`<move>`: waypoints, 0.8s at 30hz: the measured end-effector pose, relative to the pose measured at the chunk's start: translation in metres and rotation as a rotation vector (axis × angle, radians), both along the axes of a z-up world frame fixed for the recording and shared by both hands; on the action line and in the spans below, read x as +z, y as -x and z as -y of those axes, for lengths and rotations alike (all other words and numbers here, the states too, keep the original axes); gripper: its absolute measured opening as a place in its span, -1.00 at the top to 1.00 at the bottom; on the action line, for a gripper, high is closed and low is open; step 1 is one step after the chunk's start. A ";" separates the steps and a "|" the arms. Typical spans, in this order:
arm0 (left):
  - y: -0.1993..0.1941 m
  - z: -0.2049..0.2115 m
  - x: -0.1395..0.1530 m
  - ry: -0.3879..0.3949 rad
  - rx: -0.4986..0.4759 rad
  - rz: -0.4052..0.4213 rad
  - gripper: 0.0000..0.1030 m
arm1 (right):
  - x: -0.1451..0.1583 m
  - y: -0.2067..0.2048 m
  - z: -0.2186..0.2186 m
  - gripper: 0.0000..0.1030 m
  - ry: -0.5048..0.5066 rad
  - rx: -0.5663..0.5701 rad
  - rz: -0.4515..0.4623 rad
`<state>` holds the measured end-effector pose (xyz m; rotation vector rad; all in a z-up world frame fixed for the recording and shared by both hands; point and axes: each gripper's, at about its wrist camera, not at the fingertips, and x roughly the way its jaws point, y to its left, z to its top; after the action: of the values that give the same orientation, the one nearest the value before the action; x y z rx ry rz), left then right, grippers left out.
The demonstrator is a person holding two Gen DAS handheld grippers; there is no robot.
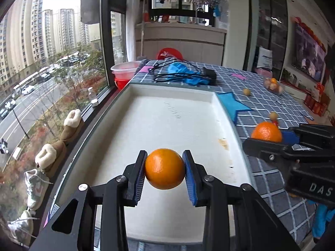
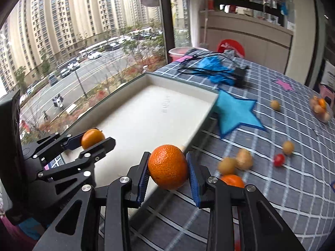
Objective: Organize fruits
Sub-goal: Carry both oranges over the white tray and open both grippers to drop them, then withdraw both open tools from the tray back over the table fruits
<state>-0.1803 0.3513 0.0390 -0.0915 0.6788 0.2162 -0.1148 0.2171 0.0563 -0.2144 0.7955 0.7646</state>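
Checked tablecloth (image 2: pixel 272 188) with loose fruits (image 2: pixel 244 159) only in right view; each gripper (image 1: pixel 164 168) (image 2: pixel 167 169) clamping an orange (image 1: pixel 164 169) (image 2: pixel 168 169).

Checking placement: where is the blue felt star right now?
The blue felt star lies flat on the checked tablecloth, against the white tray's far right corner.

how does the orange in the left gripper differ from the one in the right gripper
The left gripper holds its orange over the white tray; the right gripper holds its orange at the tray's edge, partly above the checked tablecloth. The left orange's skin looks smooth and glossy; the right orange's looks rougher, pitted and deeper orange. Both are clamped between blue pads, clear of the surface.
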 end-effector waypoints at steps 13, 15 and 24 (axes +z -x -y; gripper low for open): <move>-0.006 -0.024 -0.014 0.028 0.045 -0.016 0.08 | -0.014 -0.010 -0.032 0.30 0.041 0.065 -0.055; -0.004 -0.024 -0.014 0.028 0.052 -0.010 -0.32 | -0.013 -0.010 -0.034 0.27 0.042 0.072 -0.056; 0.004 -0.029 -0.010 0.023 0.081 0.011 -0.63 | 0.010 -0.007 -0.017 -0.84 -0.003 0.006 0.004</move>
<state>-0.1841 0.3804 0.0293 -0.1420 0.6674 0.2860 -0.1080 0.2343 0.0665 -0.2160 0.7901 0.7704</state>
